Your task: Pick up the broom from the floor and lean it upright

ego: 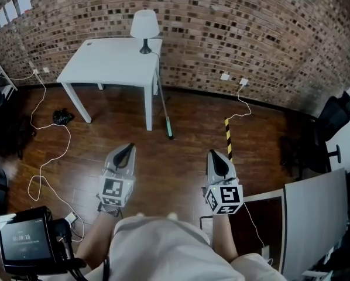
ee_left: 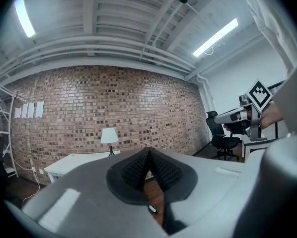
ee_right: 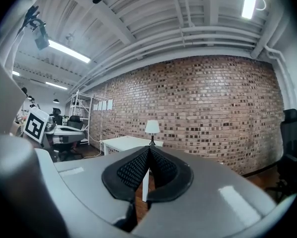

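So, broom (ego: 165, 111): stands nearly upright, handle top leaning on the right front corner of the white surface (ego: 113, 63), green head down on the wooden floor (ego: 181, 157) just beside the front right leg.
Left gripper (ego: 128, 147): held level above the floor, well short of the broom; jaws closed pad to pad, nothing between them (ee_left: 148, 165).
Right gripper (ego: 215, 154): alongside the left, pointing towards the brick wall (ego: 251, 22); jaws closed together and empty (ee_right: 149, 157).
Lamp (ego: 145, 28): white shade, dark base, at the back right corner of the surface.
White cable (ego: 46, 157): snakes over the floor on the left, from the wall towards a screen (ego: 23, 239).
Striped strip (ego: 227, 139): yellow and black, lying on the floor ahead of the right gripper.
Office chair (ego: 333, 127): black, at the far right.
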`<state>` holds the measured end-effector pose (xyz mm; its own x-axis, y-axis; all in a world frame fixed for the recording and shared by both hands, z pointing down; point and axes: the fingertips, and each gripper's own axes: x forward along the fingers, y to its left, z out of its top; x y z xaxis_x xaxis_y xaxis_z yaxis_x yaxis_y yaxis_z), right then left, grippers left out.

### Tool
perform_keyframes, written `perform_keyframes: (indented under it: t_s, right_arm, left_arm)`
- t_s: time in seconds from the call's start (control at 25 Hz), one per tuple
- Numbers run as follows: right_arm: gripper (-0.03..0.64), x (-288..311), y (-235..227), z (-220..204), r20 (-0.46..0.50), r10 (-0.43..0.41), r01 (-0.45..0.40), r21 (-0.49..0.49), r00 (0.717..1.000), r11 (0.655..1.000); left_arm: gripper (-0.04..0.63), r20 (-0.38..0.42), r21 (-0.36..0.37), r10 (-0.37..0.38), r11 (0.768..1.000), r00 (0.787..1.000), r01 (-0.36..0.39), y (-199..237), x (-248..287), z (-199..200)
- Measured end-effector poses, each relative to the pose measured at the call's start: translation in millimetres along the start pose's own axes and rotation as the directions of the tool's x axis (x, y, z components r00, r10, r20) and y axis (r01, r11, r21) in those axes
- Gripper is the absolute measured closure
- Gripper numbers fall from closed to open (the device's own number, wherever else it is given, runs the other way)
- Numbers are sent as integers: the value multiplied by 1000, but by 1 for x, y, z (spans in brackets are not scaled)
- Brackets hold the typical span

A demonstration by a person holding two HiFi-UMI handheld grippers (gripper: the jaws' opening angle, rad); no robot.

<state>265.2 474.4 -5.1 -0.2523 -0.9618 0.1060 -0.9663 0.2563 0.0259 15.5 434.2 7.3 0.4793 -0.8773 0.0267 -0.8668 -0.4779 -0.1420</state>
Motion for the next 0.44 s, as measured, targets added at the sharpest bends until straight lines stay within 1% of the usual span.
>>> perform_keyframes:
  t_s: [0.24, 0.44]
  right_arm:
    - [606, 3, 4, -3, -12, -3, 3, -2, 1000, 1000]
    - [606, 5, 8, 0, -9, 5, -5, -10, 1000, 1000]
  left_arm:
    - [594, 4, -2, -9, 1000, 1000, 9, 4, 0, -1]
    - [595, 4, 12, -27, 1000, 1000, 27, -1, 3, -1]
